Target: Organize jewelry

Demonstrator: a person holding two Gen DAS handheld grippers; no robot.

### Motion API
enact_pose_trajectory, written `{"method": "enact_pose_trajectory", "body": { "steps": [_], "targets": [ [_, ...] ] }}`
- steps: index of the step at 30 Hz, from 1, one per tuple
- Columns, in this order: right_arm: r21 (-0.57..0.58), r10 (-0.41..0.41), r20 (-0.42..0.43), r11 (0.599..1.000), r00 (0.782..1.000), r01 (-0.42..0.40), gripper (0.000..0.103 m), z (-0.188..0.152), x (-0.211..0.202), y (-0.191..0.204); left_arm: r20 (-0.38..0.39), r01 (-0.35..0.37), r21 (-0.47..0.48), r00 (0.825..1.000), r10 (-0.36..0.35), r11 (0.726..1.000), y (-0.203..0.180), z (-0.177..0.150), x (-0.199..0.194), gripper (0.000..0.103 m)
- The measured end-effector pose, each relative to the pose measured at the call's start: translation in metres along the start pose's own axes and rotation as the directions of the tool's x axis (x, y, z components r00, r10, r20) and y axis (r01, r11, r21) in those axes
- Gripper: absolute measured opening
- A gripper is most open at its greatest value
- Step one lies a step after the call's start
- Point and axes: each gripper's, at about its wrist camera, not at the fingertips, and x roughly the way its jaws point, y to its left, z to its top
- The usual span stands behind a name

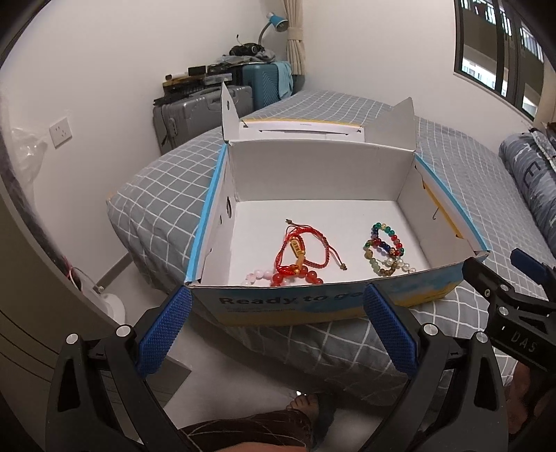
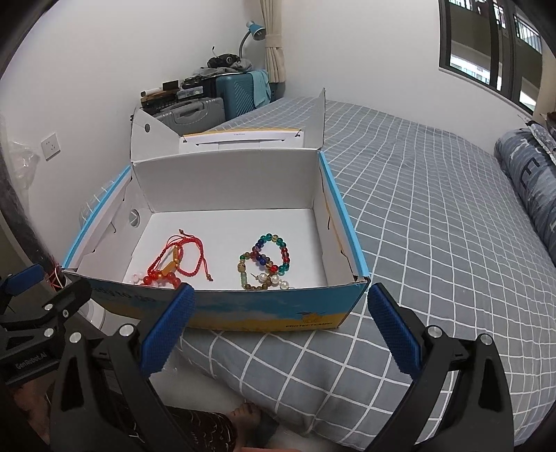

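An open cardboard box (image 1: 312, 167) (image 2: 229, 180) sits at the near corner of the bed. Inside lie a red cord bracelet (image 1: 305, 248) (image 2: 184, 255) with red and pink beads (image 1: 295, 276) (image 2: 158, 278) by the front wall, and a multicoloured bead bracelet (image 1: 385, 236) (image 2: 272, 252) with a green-brown strand and pearls (image 1: 391, 266) (image 2: 267, 281). My left gripper (image 1: 276, 313) is open and empty in front of the box. My right gripper (image 2: 279, 309) is open and empty at the box's front right corner.
The bed has a grey checked sheet (image 2: 434, 215). A rolled blue quilt (image 2: 531, 184) lies at the right. Suitcases (image 1: 205, 107) with clutter and a blue lamp (image 1: 276, 21) stand by the far wall. The person's foot (image 1: 305, 405) is on the floor below.
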Motion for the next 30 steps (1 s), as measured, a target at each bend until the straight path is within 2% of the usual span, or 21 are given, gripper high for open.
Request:
{"method": "enact_pose_trajectory", "body": {
  "steps": [30],
  "targets": [
    [0.000,0.002,-0.008,1.000,1.000,-0.002,0.095,-0.0005,-0.0008,0.0026,0.001,0.005,-0.047,1.000,-0.005,0.999,0.0003,-0.0009,0.0007,0.097]
  ]
}}
